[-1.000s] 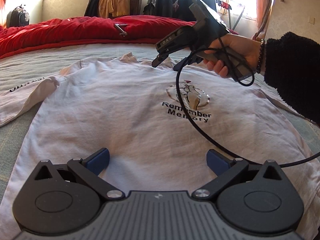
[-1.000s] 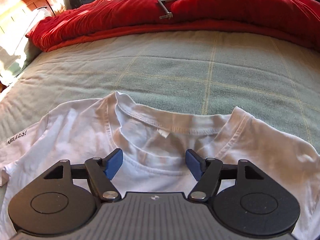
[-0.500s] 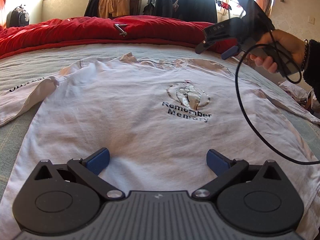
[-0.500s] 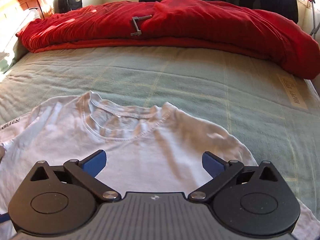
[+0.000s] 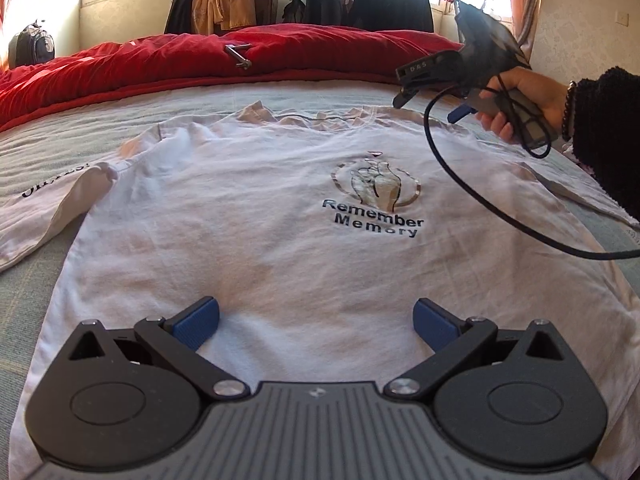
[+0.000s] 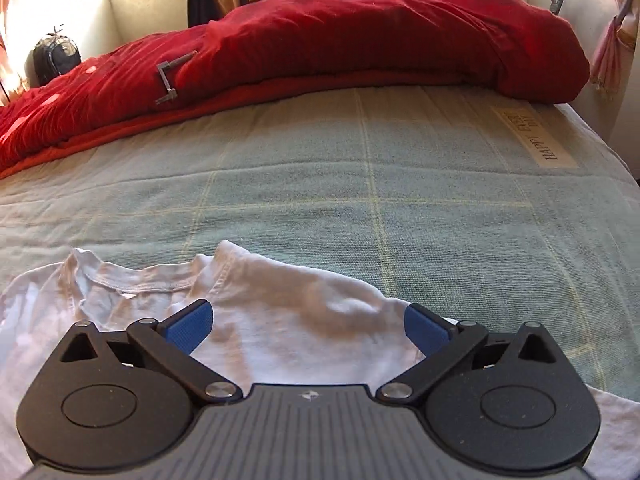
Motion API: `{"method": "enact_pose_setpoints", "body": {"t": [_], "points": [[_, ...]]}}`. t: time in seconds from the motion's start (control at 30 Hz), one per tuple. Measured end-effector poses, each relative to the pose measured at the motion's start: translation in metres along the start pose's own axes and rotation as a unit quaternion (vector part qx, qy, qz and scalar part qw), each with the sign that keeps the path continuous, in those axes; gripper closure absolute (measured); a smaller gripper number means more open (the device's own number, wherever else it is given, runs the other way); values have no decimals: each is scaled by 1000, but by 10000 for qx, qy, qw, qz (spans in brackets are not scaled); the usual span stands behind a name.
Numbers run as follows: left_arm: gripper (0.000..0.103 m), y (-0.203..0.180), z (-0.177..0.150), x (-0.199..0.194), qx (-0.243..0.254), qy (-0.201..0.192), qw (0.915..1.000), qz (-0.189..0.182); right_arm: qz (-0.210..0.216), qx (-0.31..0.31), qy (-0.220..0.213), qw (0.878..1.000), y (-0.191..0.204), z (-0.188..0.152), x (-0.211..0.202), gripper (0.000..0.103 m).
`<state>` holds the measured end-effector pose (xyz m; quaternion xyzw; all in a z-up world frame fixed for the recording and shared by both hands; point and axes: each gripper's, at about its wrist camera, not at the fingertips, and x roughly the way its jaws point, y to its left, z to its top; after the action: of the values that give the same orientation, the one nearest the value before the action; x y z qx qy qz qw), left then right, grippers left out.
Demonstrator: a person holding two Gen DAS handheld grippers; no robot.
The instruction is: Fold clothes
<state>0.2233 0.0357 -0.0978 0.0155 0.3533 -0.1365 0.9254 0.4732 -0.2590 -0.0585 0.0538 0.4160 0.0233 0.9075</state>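
One bed [image 6: 400, 184] fills the room, its green checked cover bare toward the far side, where one red duvet [image 6: 360, 40] lies bunched. One white T-shirt [image 5: 248, 216] is spread flat, front up, across the near half, both sleeves out, collar toward the duvet. Two grippers hang above it. The left gripper [image 5: 316, 320] sits over the shirt's lower part, jaws wide with nothing between. The right gripper [image 6: 306, 322], held in one hand [image 5: 520, 100], hovers over the shoulder by the collar, jaws spread wide, empty. One black cable [image 5: 472, 200] trails from it.
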Motion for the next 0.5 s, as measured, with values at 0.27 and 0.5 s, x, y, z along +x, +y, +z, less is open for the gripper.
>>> {"method": "enact_pose_setpoints", "body": {"t": [0.27,0.5], "points": [[1,-7,-8,-35,48,70,9997,250,603,-1259,-56,9902,29,-85,-107,0],[1,-10,-34,-46,81,166,9996,230,797,-1764,112,9810,46,-180,-127,0]]}}
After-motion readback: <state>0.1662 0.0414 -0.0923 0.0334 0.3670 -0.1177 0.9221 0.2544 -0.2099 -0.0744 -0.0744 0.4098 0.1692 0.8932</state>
